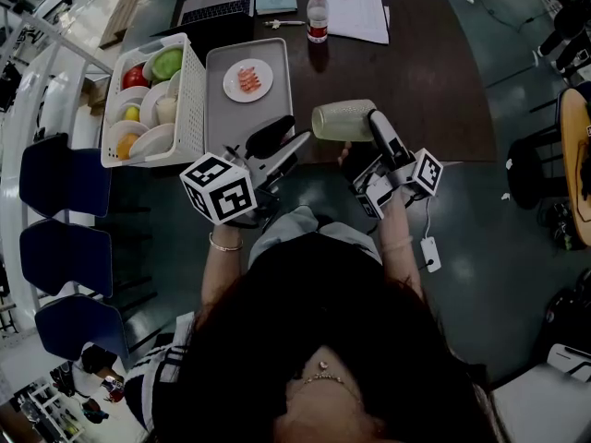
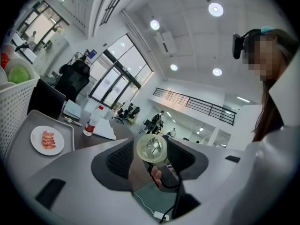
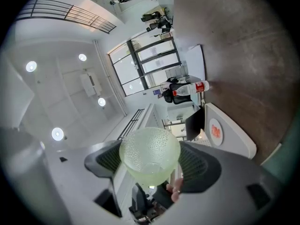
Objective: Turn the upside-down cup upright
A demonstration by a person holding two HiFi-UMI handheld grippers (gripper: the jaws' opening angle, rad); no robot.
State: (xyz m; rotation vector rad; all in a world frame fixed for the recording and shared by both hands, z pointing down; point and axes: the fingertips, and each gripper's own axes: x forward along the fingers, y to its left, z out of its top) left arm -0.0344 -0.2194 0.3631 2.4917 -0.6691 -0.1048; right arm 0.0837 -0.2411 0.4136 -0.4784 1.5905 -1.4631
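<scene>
Cup [image 1: 342,121] is off the bench [image 1: 416,72], in the air just over its near edge. It lies on its side with its long axis roughly level, pale green and dimpled. The right tool [image 1: 371,125] is clamped on one end of it. In the right gripper view both pads press the cup's [image 3: 150,159] rounded wall, so the right tool [image 3: 149,162] has a firm hold. The left tool [image 1: 294,143] stands with its jaws apart and grips nothing. In the left gripper view one round end of the cup [image 2: 151,148] shows in the gap of the left tool [image 2: 151,157], but in the head view its tips sit just beside the cup and do not close on it. I cannot tell which end is the mouth.

The flip looks about half done: the cup is lifted and tipped to the horizontal, not yet upright. The next move probably calls for the right wrist to roll on until the mouth faces up. The cup would then go down base-first on a bare part of the bench, clear of the tray [image 1: 222,109], before the right tool lets go. The left tool should stay clear of the cup meanwhile.
</scene>
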